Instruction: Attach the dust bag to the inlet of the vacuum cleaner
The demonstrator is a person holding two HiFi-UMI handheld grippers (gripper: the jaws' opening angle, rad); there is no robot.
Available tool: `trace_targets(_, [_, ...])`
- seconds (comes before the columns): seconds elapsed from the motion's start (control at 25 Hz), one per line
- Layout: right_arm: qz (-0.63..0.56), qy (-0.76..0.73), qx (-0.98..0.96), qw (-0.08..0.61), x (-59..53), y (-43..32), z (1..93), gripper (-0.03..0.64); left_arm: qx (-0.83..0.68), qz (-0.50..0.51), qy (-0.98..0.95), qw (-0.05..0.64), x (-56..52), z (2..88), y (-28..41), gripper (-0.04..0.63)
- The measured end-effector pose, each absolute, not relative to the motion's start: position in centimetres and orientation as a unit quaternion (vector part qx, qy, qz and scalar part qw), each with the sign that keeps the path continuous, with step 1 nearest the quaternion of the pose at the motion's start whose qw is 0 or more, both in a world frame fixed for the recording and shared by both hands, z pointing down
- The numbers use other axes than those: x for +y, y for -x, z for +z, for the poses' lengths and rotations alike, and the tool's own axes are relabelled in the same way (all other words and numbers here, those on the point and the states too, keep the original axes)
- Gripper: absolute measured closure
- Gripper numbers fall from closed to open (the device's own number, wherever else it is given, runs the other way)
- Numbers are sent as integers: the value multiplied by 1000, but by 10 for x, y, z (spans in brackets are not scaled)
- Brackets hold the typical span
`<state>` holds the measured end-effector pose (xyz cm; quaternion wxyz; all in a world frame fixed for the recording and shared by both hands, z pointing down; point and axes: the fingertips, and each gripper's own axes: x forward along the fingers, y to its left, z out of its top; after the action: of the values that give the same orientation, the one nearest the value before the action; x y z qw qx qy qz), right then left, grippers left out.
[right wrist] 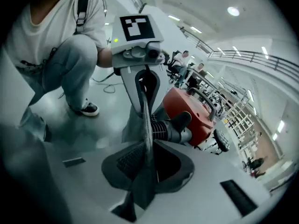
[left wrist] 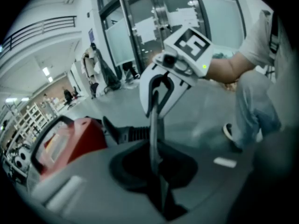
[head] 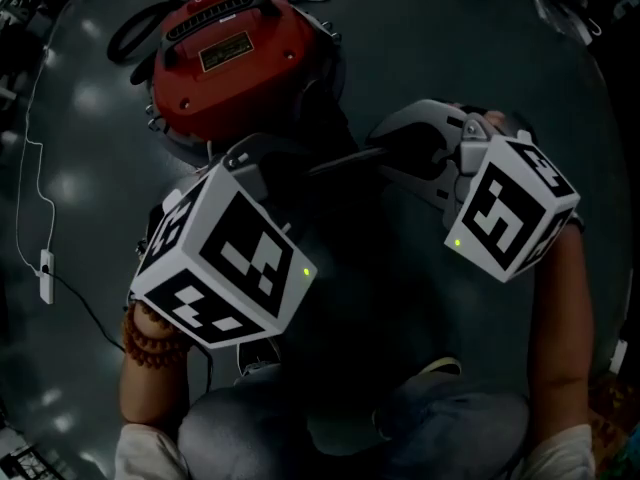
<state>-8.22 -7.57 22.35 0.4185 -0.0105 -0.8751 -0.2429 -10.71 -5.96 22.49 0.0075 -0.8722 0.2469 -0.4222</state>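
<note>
The red vacuum cleaner (head: 235, 58) stands on the floor at the top of the head view, with its black ribbed inlet (right wrist: 170, 127) facing me. The dark grey dust bag (right wrist: 145, 125) hangs stretched edge-on between both grippers, just in front of the vacuum (left wrist: 70, 143). My left gripper (head: 290, 163) is shut on one edge of the bag (left wrist: 154, 139). My right gripper (head: 375, 158) is shut on the opposite edge. Each gripper view shows the other gripper facing it: the right gripper (left wrist: 156, 97) and the left gripper (right wrist: 145, 90). In the head view the bag is mostly lost in shadow.
A black hose (head: 150, 13) coils beside the vacuum. A thin white cable with a white plug block (head: 45, 273) runs down the left of the floor. The person crouches close, knees (head: 330, 428) below the grippers and a shoe (right wrist: 86, 108) on the floor. Shelving and people stand far off.
</note>
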Motion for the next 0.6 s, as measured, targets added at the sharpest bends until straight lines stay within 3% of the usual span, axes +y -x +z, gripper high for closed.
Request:
trace_targets(0.16, [-295, 38, -832, 469, -76, 87, 221, 568, 255, -396, 882, -19, -58, 227, 111, 567])
trace_targets(0.44, [-209, 14, -898, 386, -81, 81, 225, 569, 236, -456, 858, 29, -67, 222, 104, 561])
trace_targets(0.6, [-235, 6, -881, 410, -83, 81, 226, 568, 238, -433, 869, 14, -67, 222, 105, 563])
